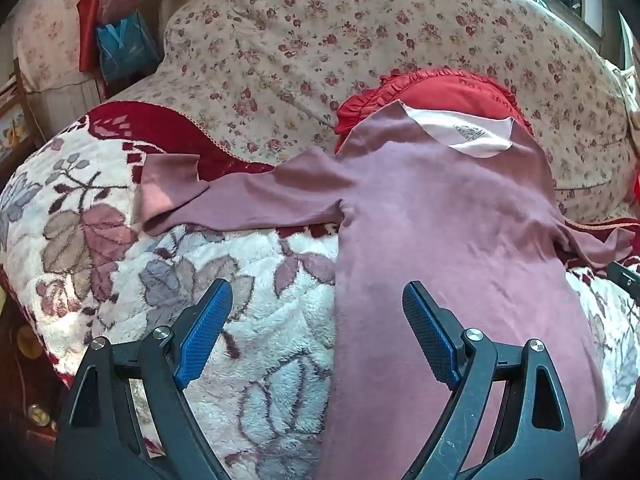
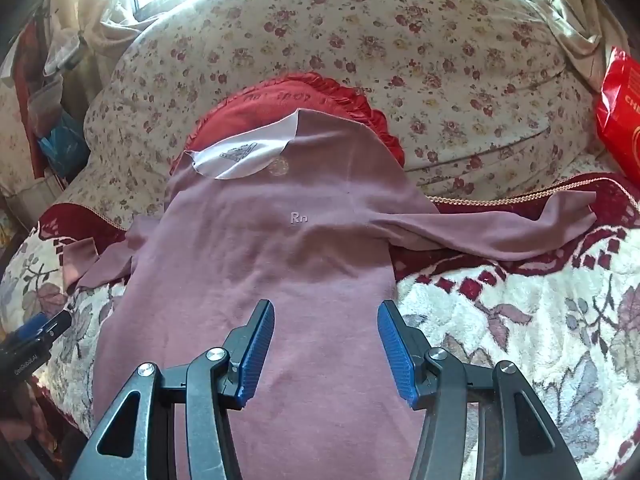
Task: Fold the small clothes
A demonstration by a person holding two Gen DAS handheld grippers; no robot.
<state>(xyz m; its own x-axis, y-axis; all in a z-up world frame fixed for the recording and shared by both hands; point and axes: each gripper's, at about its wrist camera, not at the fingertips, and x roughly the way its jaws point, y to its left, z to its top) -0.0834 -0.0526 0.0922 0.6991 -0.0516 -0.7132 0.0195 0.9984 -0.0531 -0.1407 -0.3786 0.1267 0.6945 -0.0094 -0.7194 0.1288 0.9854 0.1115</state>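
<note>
Left wrist: left gripper point(image 1: 318, 306) spread wide, holding nothing, hovering over the shirt's point(image 1: 440, 240) left edge where it meets the blanket point(image 1: 120, 240). Shirt lies flat, front up, collar on the red cushion point(image 1: 452, 96), left sleeve point(image 1: 208, 196) stretched out sideways, probably laid so for a sleeve-in fold.

Right wrist: right gripper point(image 2: 326, 336) also spread, empty, above the lower body near the right edge. Right sleeve point(image 2: 500, 232) stretched out across the blanket's red border. No fold made yet.
</note>
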